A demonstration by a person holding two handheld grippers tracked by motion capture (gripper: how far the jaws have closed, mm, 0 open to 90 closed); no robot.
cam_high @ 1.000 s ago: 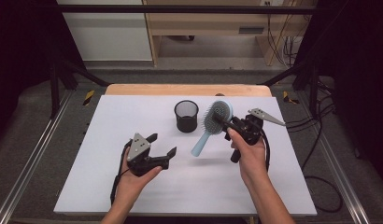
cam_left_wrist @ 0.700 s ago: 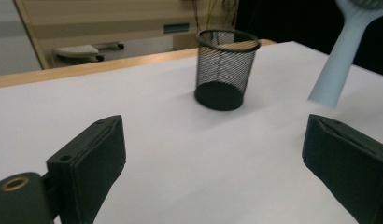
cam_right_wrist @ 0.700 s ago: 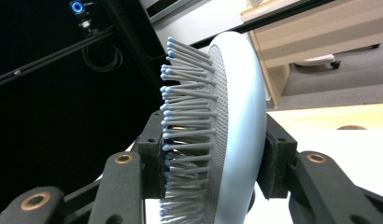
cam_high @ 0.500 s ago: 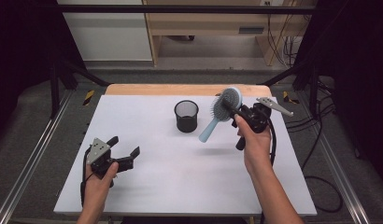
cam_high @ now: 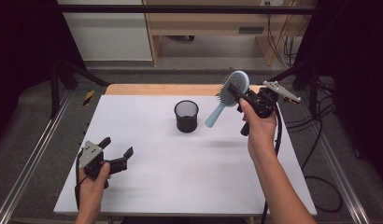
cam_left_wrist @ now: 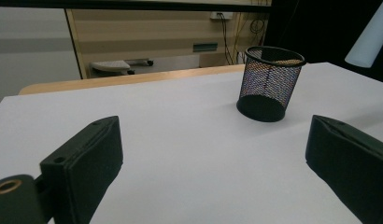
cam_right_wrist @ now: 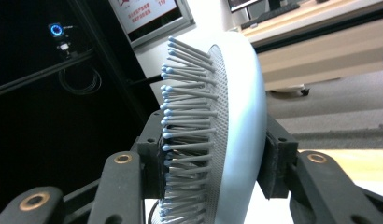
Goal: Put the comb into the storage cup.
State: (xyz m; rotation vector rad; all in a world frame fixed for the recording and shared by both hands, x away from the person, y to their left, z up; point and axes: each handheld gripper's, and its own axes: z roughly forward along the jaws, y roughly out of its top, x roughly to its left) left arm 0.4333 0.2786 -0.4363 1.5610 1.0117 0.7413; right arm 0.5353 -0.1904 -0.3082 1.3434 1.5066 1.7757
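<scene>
Hairbrush (cam_high: 231,93) and mesh cup (cam_high: 186,115), one each

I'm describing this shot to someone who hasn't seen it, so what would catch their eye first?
Most striking is the light blue hairbrush, lifted above the white table at the far right, its head clamped in the right gripper. Just left of it a black mesh cup stands upright. At the near left corner the left gripper is open, holding nothing.

In the right gripper view, a white poster with a red band (cam_right_wrist: 150,14) hangs behind the dark frame and bears red characters too small to read, beside the digits "119". No other writing can be read.
</scene>
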